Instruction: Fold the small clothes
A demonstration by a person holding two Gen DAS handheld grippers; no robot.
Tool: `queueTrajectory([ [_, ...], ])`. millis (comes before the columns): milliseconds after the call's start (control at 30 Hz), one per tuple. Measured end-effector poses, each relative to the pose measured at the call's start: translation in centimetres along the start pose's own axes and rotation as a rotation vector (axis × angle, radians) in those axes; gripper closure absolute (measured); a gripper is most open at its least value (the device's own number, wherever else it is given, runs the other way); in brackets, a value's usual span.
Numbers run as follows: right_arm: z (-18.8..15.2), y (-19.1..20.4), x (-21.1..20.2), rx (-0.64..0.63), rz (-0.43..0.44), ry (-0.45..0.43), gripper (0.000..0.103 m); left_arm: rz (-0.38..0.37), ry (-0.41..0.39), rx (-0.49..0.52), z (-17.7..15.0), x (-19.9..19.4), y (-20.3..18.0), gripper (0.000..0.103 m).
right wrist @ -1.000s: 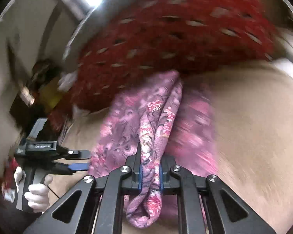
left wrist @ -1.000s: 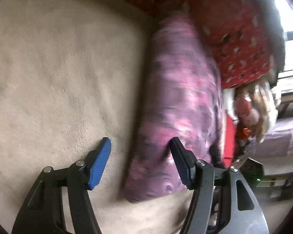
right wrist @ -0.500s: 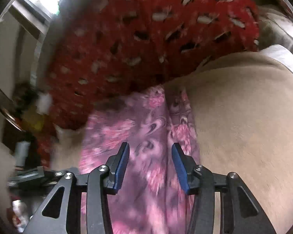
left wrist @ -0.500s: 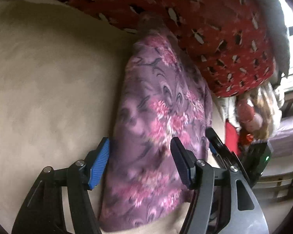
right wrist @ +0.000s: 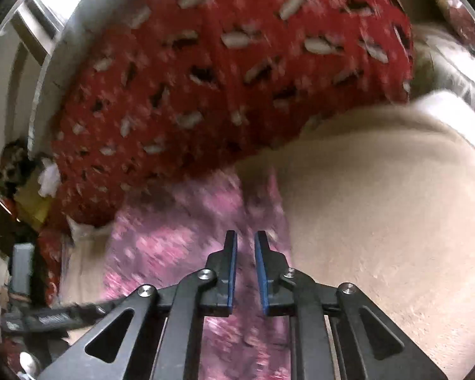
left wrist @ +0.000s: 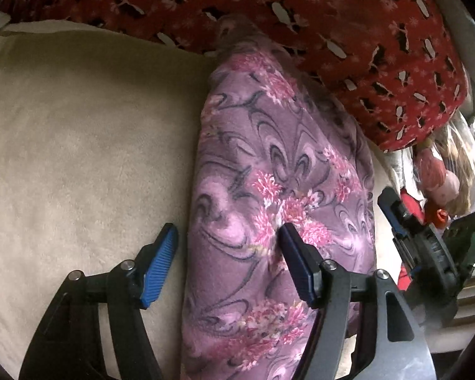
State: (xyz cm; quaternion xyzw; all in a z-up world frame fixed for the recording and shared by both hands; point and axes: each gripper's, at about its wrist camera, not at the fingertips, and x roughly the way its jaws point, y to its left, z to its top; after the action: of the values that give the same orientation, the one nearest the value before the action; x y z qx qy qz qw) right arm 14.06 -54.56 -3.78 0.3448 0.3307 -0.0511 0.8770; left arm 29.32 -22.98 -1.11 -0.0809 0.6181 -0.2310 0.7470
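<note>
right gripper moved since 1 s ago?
Yes. The right gripper has let go of the purple floral garment, which now lies flat on the beige blanket below the red patterned cloth.

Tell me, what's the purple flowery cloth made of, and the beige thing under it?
The purple flowery cloth looks like soft fleece or brushed knit: fuzzy, matte, no shine. The beige cover seems like plush or suede-like fabric, with a short mottled nap. Neither is certain.

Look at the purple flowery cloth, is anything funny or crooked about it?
A little. The purple flowery cloth lies as a long folded strip on the beige blanket, but its far end pokes under the red patterned fabric. No tears or spills show.
</note>
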Motion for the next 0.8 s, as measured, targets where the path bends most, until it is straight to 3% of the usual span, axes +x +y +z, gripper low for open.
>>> queueTrajectory([
  [33, 0.3, 0.3, 0.7, 0.008, -0.001, 0.023, 0.060, -0.001, 0.001, -0.006, 0.0, 0.0, 0.1, 0.037],
  [133, 0.5, 1.6, 3.3, -0.036, -0.060, 0.090, 0.055, 0.003, 0.003, -0.006, -0.2, -0.2, -0.1, 0.037],
  [200, 0.5, 2.3, 3.9, -0.079, -0.098, 0.115, 0.063, 0.005, 0.008, 0.001, -0.3, -0.4, -0.2, 0.037],
  [233, 0.5, 2.5, 3.6, -0.096, -0.075, 0.105, 0.086, 0.005, 0.009, 0.007, -0.3, -0.6, -0.3, 0.037],
  [267, 0.5, 2.6, 3.2, -0.104, -0.060, 0.091, 0.096, 0.002, 0.005, 0.012, -0.4, -1.0, -0.2, 0.037],
  [333, 0.9, 2.1, 1.3, -0.092, 0.011, 0.017, 0.099, -0.024, -0.023, 0.016, -0.2, -1.9, -0.2, 0.037],
  [400, 1.0, 0.2, 0.4, -0.020, 0.005, -0.043, 0.100, -0.030, -0.067, 0.006, 0.3, -2.6, -0.1, 0.036],
  [433, 0.9, -0.8, 1.0, 0.007, -0.030, -0.022, 0.101, -0.010, -0.068, -0.004, 0.8, -2.2, 0.0, 0.036],
  [500, 0.2, -3.0, 3.3, 0.043, -0.176, 0.129, 0.103, 0.035, -0.001, -0.006, 1.5, -0.5, 0.4, 0.035],
  [533, -0.1, -3.7, 2.9, 0.056, -0.163, 0.126, 0.103, 0.029, 0.024, -0.014, 1.7, 0.0, 0.6, 0.035],
  [600, 0.2, -3.3, 0.6, 0.062, -0.105, 0.037, 0.100, 0.001, 0.012, -0.025, 1.7, -0.9, 1.0, 0.036],
  [633, 0.4, -2.2, -1.1, 0.032, -0.028, -0.018, 0.097, -0.009, -0.005, -0.035, 1.6, -1.7, 1.1, 0.037],
  [700, 0.2, -0.5, -2.8, -0.034, 0.043, -0.053, 0.097, -0.060, -0.045, -0.055, 1.1, -3.0, 1.4, 0.037],
  [767, -0.9, 1.2, -3.1, -0.105, 0.099, -0.042, 0.096, -0.066, -0.056, -0.063, 0.1, -3.2, 1.3, 0.037],
  [800, -1.8, 1.8, -2.3, -0.148, 0.083, -0.009, 0.096, -0.044, -0.039, -0.054, -0.5, -2.5, 1.1, 0.037],
])
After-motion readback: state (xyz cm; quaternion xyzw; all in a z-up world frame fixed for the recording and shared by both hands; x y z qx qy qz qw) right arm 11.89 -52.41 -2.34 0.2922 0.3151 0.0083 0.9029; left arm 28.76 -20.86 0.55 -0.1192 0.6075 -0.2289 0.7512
